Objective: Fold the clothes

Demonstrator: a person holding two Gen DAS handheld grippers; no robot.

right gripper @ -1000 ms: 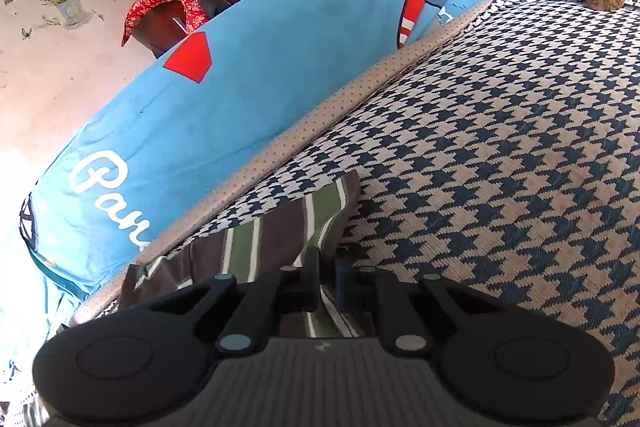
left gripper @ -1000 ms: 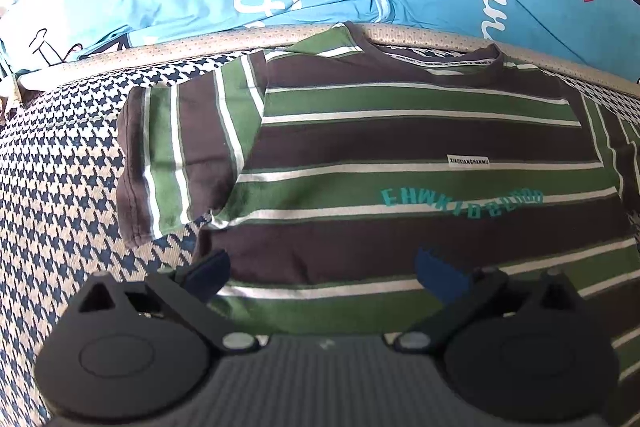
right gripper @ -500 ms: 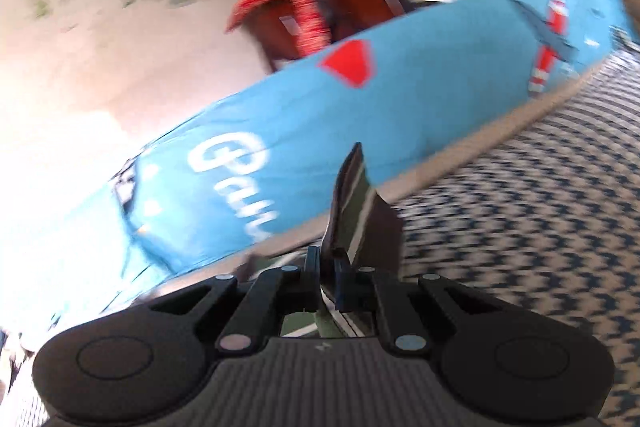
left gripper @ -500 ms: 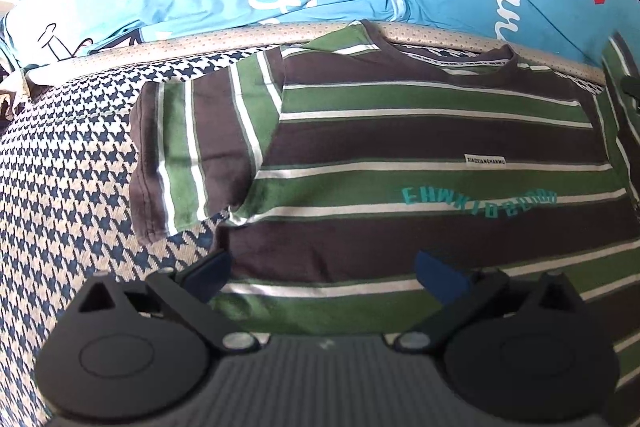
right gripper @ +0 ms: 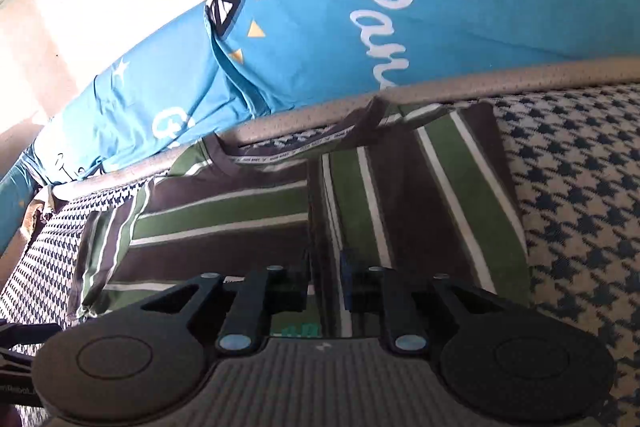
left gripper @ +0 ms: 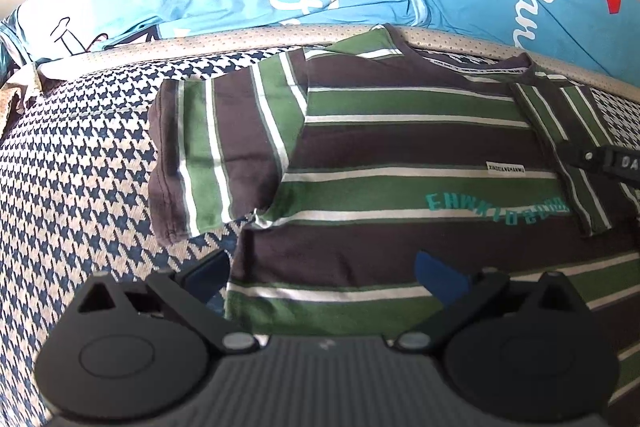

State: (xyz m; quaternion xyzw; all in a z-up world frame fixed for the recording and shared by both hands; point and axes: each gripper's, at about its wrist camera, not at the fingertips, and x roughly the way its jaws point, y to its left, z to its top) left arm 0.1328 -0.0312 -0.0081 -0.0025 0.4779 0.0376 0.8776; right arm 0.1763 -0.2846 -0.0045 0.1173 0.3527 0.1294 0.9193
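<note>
T-shirt (left gripper: 400,147) sleeve pinched in right fingers (right gripper: 362,291); left fingers (left gripper: 440,277) wide apart, empty.

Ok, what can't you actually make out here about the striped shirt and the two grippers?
- Striped shirt hem: left wrist view, hidden behind the left gripper body and cut by the bottom edge.
- Chest lettering: left wrist view, partly covered by the folded-over sleeve.
- Right gripper pinch point: right wrist view, dark; the cloth edge there is unclear.

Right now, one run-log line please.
right gripper: shut on sleeve, folded over shirt | left gripper: open, above hem
</note>
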